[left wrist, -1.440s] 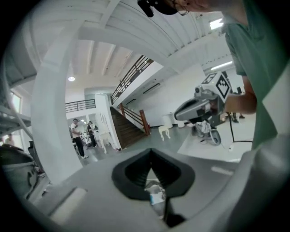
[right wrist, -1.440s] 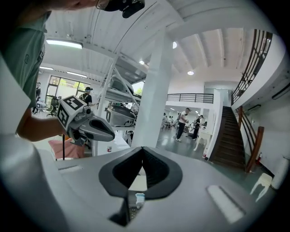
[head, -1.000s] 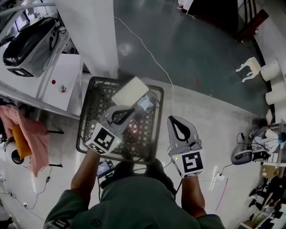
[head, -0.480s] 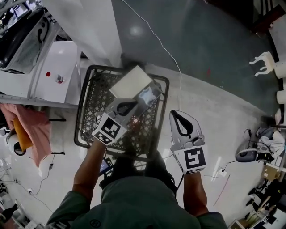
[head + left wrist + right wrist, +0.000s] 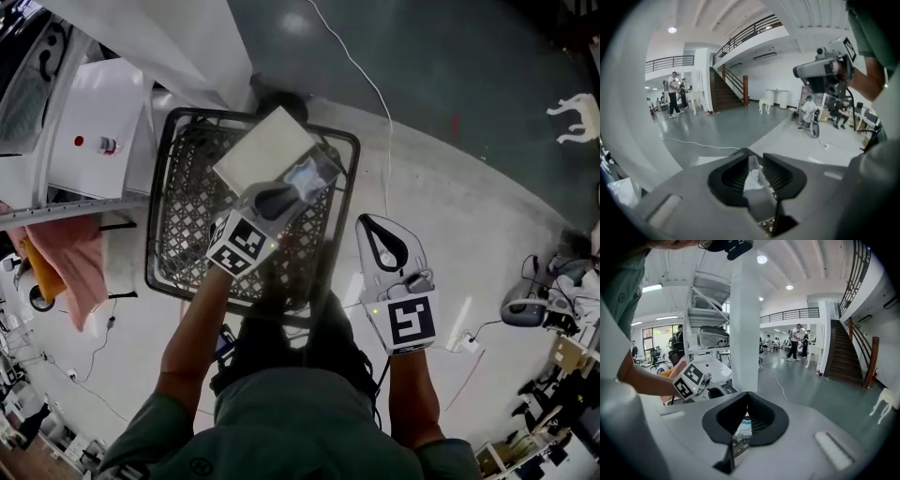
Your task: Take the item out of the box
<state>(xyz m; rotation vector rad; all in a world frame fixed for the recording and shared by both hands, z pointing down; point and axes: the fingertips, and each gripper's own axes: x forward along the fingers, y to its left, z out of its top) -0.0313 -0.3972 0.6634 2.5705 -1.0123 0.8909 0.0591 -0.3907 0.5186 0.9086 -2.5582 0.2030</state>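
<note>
The black mesh crate [image 5: 159,234] stands on the pale floor [image 5: 450,216] right at the person's feet. A flat beige carton [image 5: 262,150] lies tilted across its far end.

Against the carton's near right edge is a clear packet [image 5: 314,172], up by the crate's far right corner. That looks to be the item to come out.

The left gripper [image 5: 286,185] reaches in over the mesh from the near side. In its own view the left gripper [image 5: 753,159] has its jaws clamped on the packet's [image 5: 751,179] crumpled white end. Only a narrow gap, filled with plastic, is left between the pads.

The packet runs out ahead of those jaws, away from the person and to the right. Its long axis is roughly in line with the gripper. How high it hangs above the crate floor I cannot tell from above.

The right gripper [image 5: 370,225] is over bare floor just outside the crate's right rim. Its jaws are pressed together at the tips with nothing between them, as the right gripper [image 5: 747,394] view shows.

The left hand has the grip and the nearer reach, so I would expect it to do the lifting. The packet needs to rise clear of the right rim and come back toward the person.
</note>
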